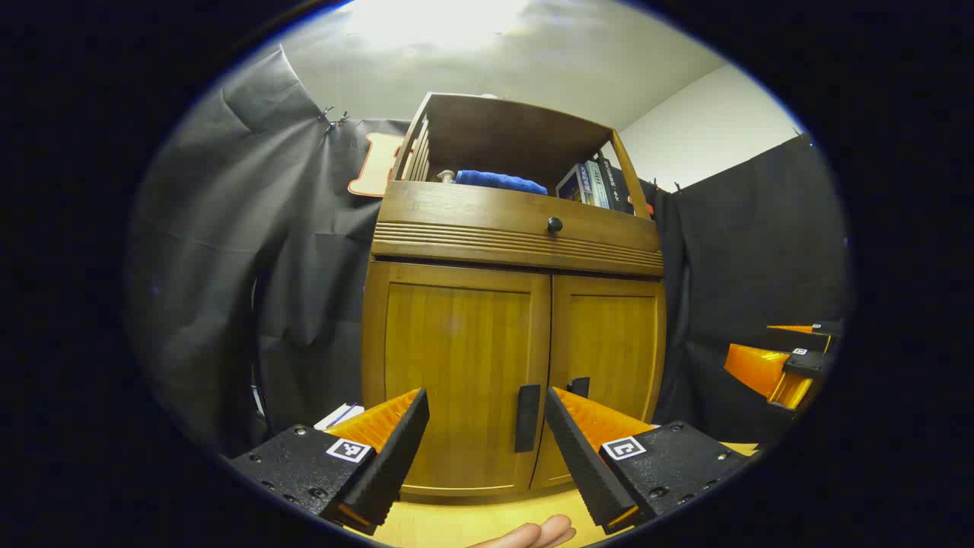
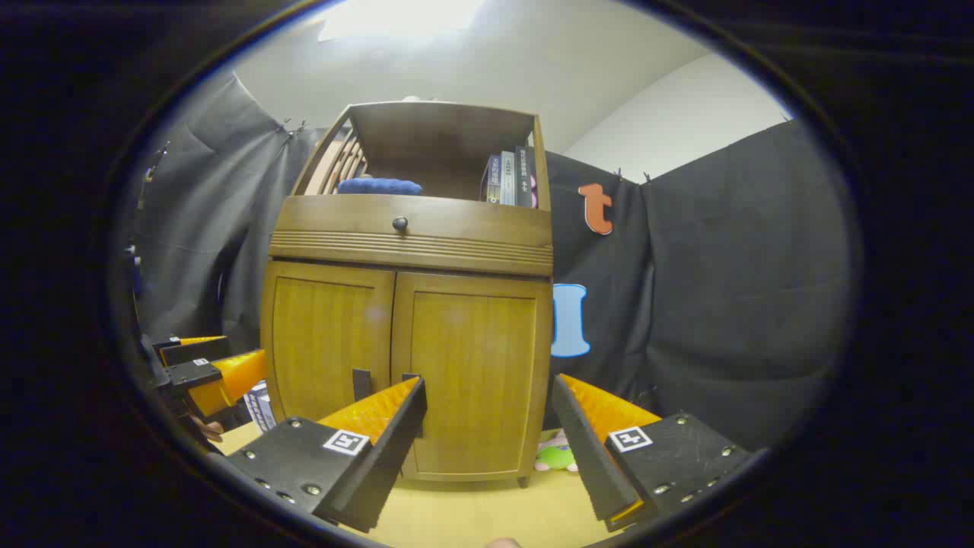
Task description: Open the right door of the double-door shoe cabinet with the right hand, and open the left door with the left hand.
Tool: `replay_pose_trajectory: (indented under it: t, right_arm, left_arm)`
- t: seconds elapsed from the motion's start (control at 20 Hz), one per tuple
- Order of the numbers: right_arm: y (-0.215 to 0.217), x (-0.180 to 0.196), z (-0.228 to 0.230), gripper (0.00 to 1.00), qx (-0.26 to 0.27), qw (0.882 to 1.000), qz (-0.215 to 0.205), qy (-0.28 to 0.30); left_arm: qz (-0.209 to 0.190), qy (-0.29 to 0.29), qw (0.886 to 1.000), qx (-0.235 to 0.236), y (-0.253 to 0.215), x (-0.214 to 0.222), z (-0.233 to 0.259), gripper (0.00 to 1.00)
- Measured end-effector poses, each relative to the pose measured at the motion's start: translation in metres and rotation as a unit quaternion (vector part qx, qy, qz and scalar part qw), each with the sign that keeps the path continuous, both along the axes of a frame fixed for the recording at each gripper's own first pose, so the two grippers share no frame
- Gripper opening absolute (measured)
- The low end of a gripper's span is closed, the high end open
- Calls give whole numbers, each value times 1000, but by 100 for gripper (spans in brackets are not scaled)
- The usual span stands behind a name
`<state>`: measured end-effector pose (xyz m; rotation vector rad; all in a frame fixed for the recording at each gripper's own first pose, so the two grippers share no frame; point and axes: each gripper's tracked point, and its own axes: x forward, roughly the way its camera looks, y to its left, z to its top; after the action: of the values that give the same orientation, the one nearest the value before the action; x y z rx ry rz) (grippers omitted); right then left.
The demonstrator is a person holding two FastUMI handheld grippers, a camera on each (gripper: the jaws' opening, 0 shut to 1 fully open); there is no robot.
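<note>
Nothing of the task is done yet, by the look of it: both doors of the shoe cabinet (image 1: 514, 304) sit flush and closed under the drawer band, and neither tool touches wood. In the left gripper view the left gripper (image 1: 487, 441) hangs spread wide and empty, its jaws well apart, and the left door (image 1: 456, 365) stands ahead of it and a little to its left, with that door's dark handle (image 1: 526, 417) showing straight ahead in the gap between the two fingers but still farther off, with floor between them. In the right gripper view the right gripper (image 2: 487, 441) is likewise spread wide and grips nothing; the right door (image 2: 472, 373) fills the space ahead between its fingers, while that door's handle (image 2: 412, 378) peeks out just above its left finger, so it lies ahead and off to the left of the opening. The other gripper shows at the far left edge of this view, beside the cabinet's side. What is left, I judge, is the whole job: the right tool has to shift left and forward to take its handle and swing the right door out, then the left tool has to move forward onto its handle and pull the left door open
</note>
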<state>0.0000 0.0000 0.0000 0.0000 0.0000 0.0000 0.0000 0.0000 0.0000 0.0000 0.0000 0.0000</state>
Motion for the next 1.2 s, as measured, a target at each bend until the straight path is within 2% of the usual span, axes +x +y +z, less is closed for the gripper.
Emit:
replay_pose_trajectory:
  t: [0.2, 0.45, 0.85, 0.9, 1.1, 1.2]
  right_arm:
    - [1, 2, -2, 98, 15, 1000, 2, 2]
    - [3, 5, -5, 98, 23, 1000, 4, 5]
    - [9, 16, -17, 98, 22, 999, 11, 25]
    - [11, 17, -18, 98, 21, 999, 17, 28]
    - [36, 56, -43, 98, 13, 998, 35, 55]
    - [54, 72, -58, 98, 9, 996, 54, 71]
  left_arm:
    - [0, 8, 1000, 1, 2, 4, -7, 94]
    - [20, 14, 1000, 3, 13, 7, -10, 94]
    - [21, 8, 1000, 7, 19, 3, -7, 96]
    - [21, 9, 1000, 8, 20, 4, -8, 94]
    - [22, 22, 999, 18, 29, 11, -16, 96]
    - [37, 26, 999, 18, 40, 16, -19, 94]
